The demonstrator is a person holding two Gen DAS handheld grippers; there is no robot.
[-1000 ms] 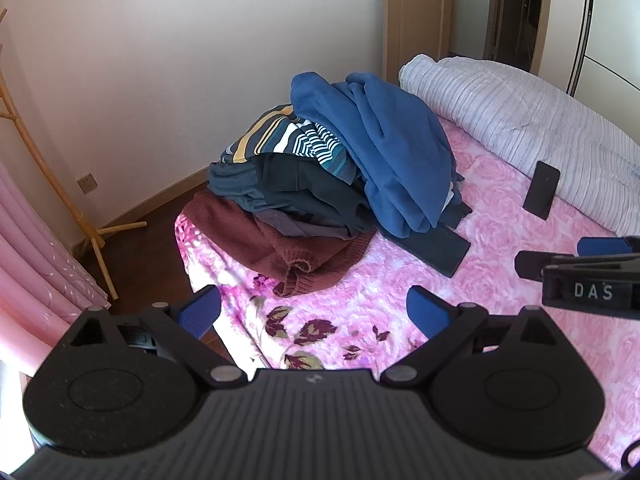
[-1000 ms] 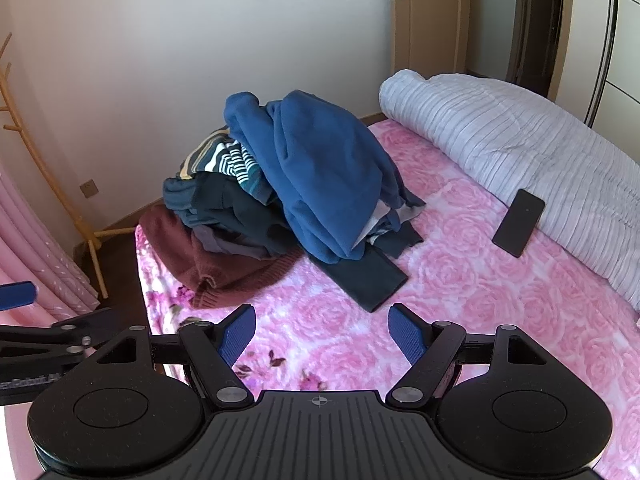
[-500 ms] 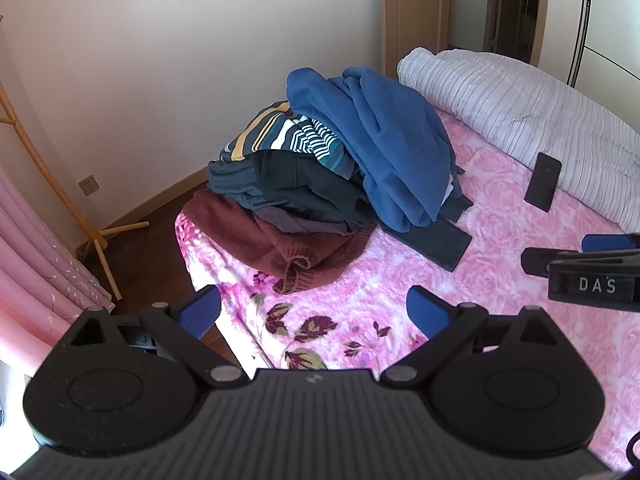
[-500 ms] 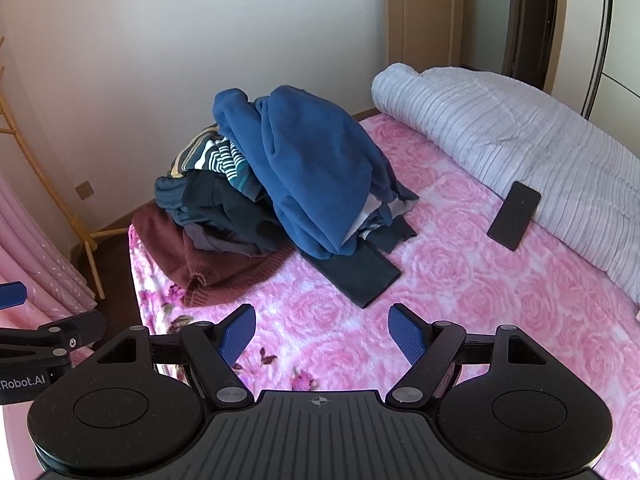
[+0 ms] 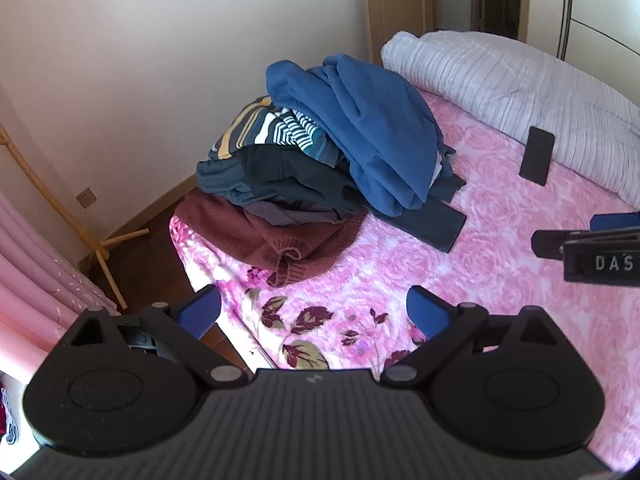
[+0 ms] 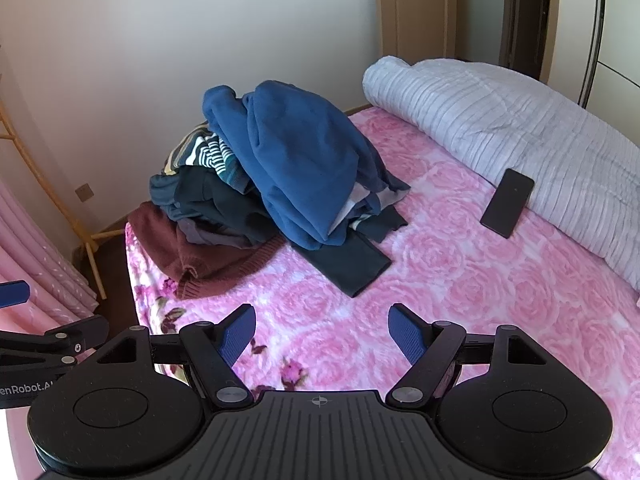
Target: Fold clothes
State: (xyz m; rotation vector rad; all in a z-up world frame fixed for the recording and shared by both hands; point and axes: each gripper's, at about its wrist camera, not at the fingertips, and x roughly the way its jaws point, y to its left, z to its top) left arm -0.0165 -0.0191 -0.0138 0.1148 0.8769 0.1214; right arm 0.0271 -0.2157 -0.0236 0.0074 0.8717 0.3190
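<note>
A heap of unfolded clothes sits at the corner of the pink floral bed (image 5: 500, 292) (image 6: 460, 300). A blue fleece top (image 5: 372, 132) (image 6: 296, 168) lies uppermost, over a striped shirt (image 5: 264, 128) (image 6: 208, 152), dark garments (image 5: 288, 180) (image 6: 208, 200) and a maroon sweater (image 5: 260, 236) (image 6: 200, 256). My left gripper (image 5: 314, 312) hovers open over the bed's near edge, well short of the heap. My right gripper (image 6: 322, 334) hangs open above the bedspread, nothing between its fingers. Each gripper shows at the edge of the other's view.
A black phone (image 5: 537, 156) (image 6: 507, 208) lies on the bed against a rolled pale striped quilt (image 5: 520, 92) (image 6: 500, 128). A wooden coat stand (image 5: 80, 224) and pink curtains (image 5: 40, 300) stand left of the bed. A door (image 6: 412, 4) is behind.
Both grippers have drifted slightly back and up from the clothes heap, which now sits a little farther away in both views. Nothing was grasped; both stay open.
</note>
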